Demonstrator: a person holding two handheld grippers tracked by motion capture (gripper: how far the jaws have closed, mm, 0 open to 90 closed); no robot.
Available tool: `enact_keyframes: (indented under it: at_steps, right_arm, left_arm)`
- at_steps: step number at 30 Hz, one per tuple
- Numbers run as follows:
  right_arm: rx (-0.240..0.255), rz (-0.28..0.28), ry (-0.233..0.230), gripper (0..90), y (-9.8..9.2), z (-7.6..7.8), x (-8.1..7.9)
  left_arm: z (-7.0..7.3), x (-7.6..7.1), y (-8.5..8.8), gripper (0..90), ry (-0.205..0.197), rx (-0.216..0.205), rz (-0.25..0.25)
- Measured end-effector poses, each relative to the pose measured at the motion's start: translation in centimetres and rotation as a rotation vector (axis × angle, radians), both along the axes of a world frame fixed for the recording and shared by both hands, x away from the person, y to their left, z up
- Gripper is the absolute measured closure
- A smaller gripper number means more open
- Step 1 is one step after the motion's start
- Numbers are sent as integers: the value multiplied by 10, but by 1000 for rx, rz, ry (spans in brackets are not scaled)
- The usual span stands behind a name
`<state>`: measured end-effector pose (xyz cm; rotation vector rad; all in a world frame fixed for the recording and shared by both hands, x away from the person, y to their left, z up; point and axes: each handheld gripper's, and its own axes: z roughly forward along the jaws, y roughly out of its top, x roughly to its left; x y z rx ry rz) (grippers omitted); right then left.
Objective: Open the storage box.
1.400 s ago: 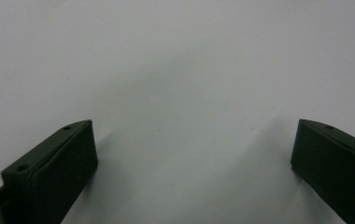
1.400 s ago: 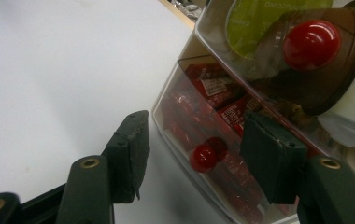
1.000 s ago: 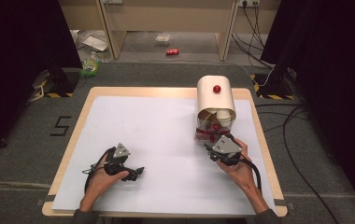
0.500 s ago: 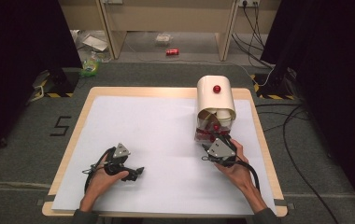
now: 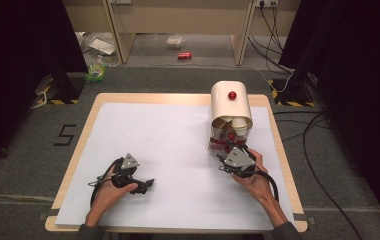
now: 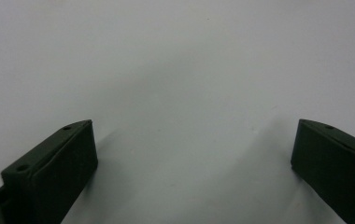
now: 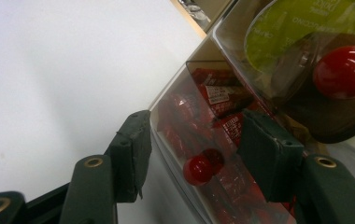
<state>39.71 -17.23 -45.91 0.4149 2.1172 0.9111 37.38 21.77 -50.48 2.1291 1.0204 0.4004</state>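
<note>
right gripper [image 7: 192,158] at the clear drawer [image 7: 203,154] of the cream dispenser [image 5: 230,105] near the table's right edge, jaws part open and just closing a little around its small red knob [image 7: 199,169], not pressing it, left gripper [image 6: 192,158] resting wide open on the white table [image 5: 168,145], holding nothing

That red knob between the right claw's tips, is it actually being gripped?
Not yet: the right gripper stands open around the small red knob on the clear drawer front.
</note>
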Motion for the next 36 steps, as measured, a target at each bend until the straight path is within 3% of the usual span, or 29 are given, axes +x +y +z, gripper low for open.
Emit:
enact_keyframes:
  at_steps: [8,25,36]
  right_arm:
    - [7,14,26,452,-2,3,-6]
    - [114,40,116,480,-12,9,-14]
    - [143,57,144,516,-17,11,-19]
  left_arm:
    - [0,0,0,0,-1,0,0]
    - [0,0,0,0,-1,0,0]
    - [0,0,0,0,-1,-1,-1]
